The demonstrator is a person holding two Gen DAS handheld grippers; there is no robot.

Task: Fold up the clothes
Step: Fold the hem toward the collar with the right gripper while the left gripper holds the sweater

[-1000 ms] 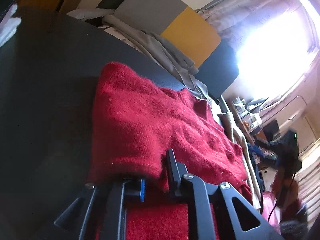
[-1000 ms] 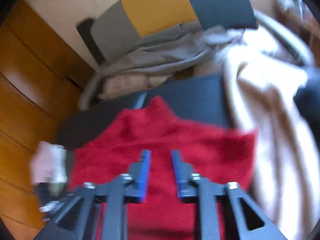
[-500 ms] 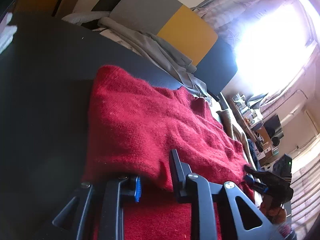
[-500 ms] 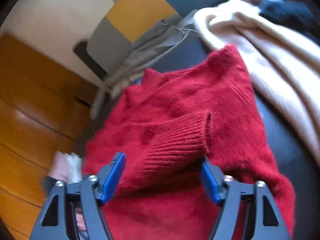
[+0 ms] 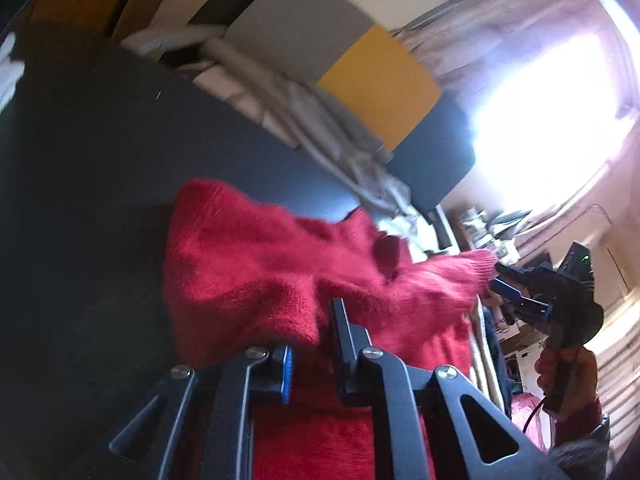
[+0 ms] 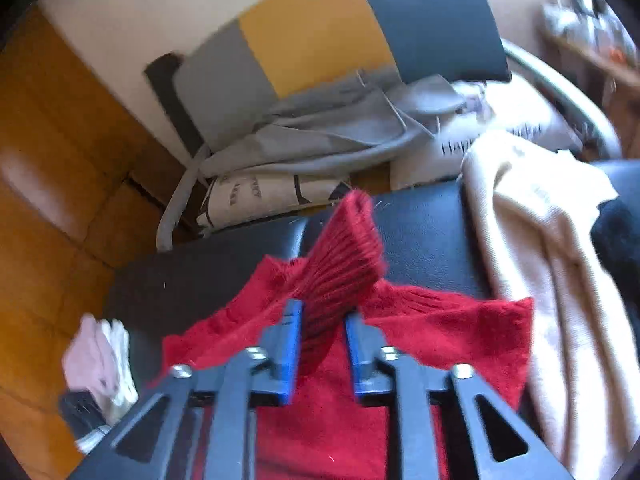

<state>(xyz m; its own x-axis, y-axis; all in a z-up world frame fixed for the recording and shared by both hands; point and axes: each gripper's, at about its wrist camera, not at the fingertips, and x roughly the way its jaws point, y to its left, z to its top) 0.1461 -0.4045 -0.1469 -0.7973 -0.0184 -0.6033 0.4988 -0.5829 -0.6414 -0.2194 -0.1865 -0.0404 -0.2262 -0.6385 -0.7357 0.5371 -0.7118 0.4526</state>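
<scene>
the red sweater (image 5: 256,272) lies across the middle of the left wrist view on a dark table (image 5: 100,168), with one side already doubled over into a thick fold that ends right at the left gripper (image 5: 310,332). so the fold looks begun but not finished: one side seems turned in, while the other sleeve is in the air, and the body is not yet folded into a neat packet.

the left gripper has its fingers closed on the folded edge of the sweater, low in the centre of its frame, with the cloth bulging out above the tips. motion blur makes it hard to say how deep that bite goes.

the right gripper (image 6: 322,344) is clamped on the ribbed cuff (image 6: 344,256) of the sleeve, which fans upward out of the jaws in the centre of its view, lifted clear of the rest of the sweater lying flat below it. in the left wrist view the same gripper shows at the right edge, pulling the cuff out to the side.

what is left, as i judge it, is to lay that sleeve across the body and then fold the body over.

no box or basket shows in either view. a cream garment (image 6: 532,240) lies at the right of the right wrist frame, touching the sweater's edge, and grey clothes (image 6: 320,136) are heaped on a chair (image 6: 312,28) in the upper centre.
</scene>
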